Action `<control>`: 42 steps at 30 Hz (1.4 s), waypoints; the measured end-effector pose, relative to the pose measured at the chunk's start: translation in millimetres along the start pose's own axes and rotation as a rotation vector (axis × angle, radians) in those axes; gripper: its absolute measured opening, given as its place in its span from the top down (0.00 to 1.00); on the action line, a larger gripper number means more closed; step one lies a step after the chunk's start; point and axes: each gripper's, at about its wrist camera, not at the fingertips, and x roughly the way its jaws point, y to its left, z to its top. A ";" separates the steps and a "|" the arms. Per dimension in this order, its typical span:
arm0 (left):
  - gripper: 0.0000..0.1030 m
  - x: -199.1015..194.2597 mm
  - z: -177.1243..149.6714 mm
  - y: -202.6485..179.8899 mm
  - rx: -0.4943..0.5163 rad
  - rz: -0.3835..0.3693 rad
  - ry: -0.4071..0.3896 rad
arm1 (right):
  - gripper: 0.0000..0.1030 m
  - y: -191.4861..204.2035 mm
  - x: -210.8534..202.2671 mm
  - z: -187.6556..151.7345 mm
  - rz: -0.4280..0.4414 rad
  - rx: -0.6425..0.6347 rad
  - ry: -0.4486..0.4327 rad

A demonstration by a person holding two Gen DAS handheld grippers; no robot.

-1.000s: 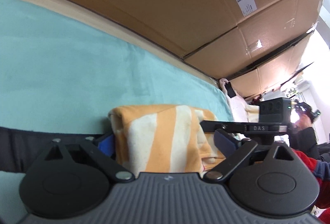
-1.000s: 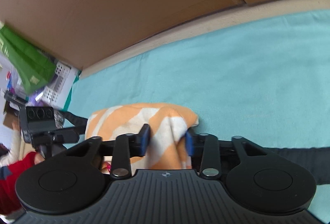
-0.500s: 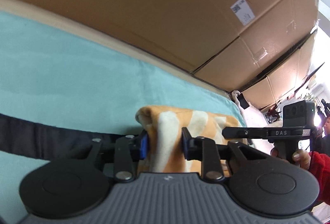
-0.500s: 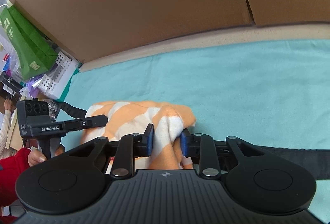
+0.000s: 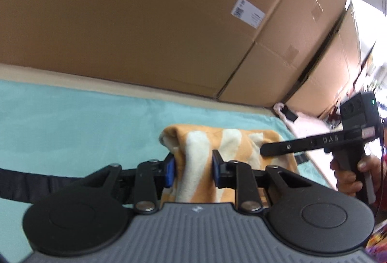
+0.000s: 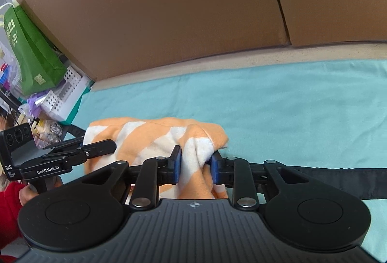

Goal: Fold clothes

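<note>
Garment (image 5: 227,142), orange with broad cream stripes, bunched and pinched at both ends above the teal cloth (image 5: 72,117).
Left gripper (image 5: 192,169) has its blue pads closed on one thick fold; right gripper (image 6: 194,165) is clamped on a wad at the opposite corner, fabric bulging between its fingers. A black strap (image 6: 338,180) lies across the cloth beneath. Big cardboard boxes (image 5: 145,21) wall off the far edge, and a green paper bag (image 6: 31,55) stands past the cloth's end by a white perforated basket (image 6: 63,93).

soft daylight, fisheye-bent edges, overexposed blurry right side.
</note>
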 end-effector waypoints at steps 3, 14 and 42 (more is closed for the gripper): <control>0.77 -8.1 15.9 7.1 -0.026 -0.004 -0.035 | 0.76 3.6 1.7 13.1 0.021 0.009 -0.024; 0.76 46.7 82.5 71.1 -0.033 0.055 0.016 | 0.77 1.2 70.0 84.4 0.007 -0.063 -0.084; 0.72 58.9 24.4 -23.8 0.378 0.262 0.156 | 0.95 74.3 93.6 -2.6 -0.335 -0.270 -0.059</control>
